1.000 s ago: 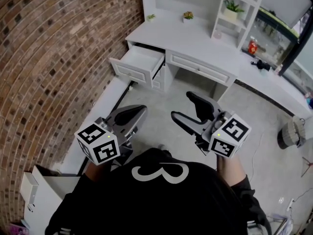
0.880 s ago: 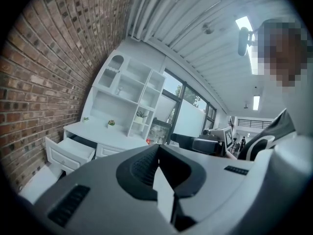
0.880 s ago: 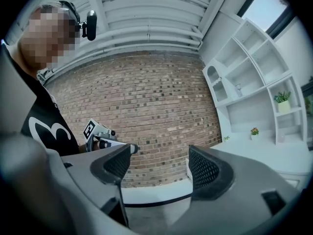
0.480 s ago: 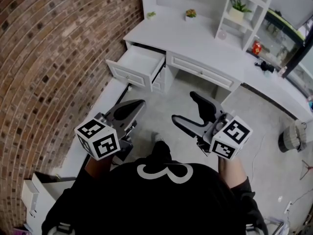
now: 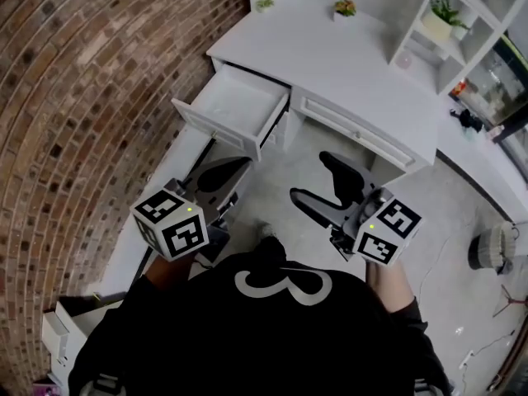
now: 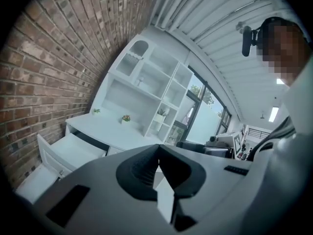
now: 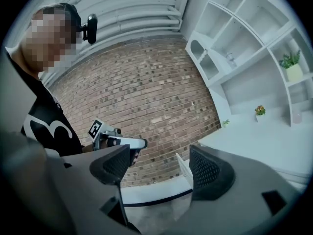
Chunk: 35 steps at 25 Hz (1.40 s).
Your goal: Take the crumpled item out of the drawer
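The white desk drawer (image 5: pixel 235 106) stands pulled out at the desk's left end, next to the brick wall. Its inside looks plain white, and I can make out no crumpled item in it from here. My left gripper (image 5: pixel 235 170) is held just short of the drawer front with its jaws together and nothing in them; in the left gripper view (image 6: pixel 157 148) the pads meet, with the drawer (image 6: pixel 73 151) ahead to the left. My right gripper (image 5: pixel 311 177) is open over the floor. Its jaws have just been closing a little, with nothing between them (image 7: pixel 159 155).
The white desk (image 5: pixel 346 64) carries a shelf unit and small potted plants (image 5: pixel 344 8). A brick wall (image 5: pixel 82 97) runs along the left. A white box (image 5: pixel 62 337) stands at the lower left, a basket (image 5: pixel 491 246) on the floor at the right.
The person has stepped toward the desk: the drawer and desk are nearer and larger. Both grippers have come forward with the body. The left jaws stay together, the right ones apart.
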Motion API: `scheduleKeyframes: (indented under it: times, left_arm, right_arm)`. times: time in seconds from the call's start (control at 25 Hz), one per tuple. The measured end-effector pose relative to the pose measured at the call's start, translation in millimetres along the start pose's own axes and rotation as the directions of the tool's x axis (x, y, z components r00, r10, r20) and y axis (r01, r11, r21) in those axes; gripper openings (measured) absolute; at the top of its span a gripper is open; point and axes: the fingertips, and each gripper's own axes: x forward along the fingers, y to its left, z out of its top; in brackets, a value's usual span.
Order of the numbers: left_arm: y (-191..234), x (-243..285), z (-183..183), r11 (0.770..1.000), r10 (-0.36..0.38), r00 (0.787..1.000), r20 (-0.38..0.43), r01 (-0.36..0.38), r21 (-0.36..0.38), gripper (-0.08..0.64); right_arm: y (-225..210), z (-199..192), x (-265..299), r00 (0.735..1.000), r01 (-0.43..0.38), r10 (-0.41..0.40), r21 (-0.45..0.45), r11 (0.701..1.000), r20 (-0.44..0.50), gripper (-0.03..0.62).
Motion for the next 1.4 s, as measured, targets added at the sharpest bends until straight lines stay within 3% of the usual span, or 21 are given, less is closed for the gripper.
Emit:
scheduleKeyframes:
  times: [0.28,0.56,1.04,1.4]
  left_arm:
    - [89,40,11,0.994,0.069,0.998,0.007,-0.069,-0.084,0.003]
    - [153,50,4,0.984,0.142,0.990,0.013,-0.139,-0.113,0.003]
    - [203,16,-22,0.946,0.290,0.956,0.038,-0.281,-0.161,0.003]
    - [237,5,-28,0.908,0.376,0.925,0.051,-0.356,-0.221,0.003]
  right_arm:
    - [-78,-6,73,0.994,-0.029,0.035,0.059,0.998,-0.107,0.350]
    - [-126,-36,120,0.974,-0.018,0.043,0.113,0.993,-0.223,0.324]
    - [-154,-66,182,0.936,-0.057,0.071,0.049,0.997,-0.344,0.301]
    - [-193,-108,244,0.859,-0.157,0.087,-0.096,0.983,-0.505,0.298]
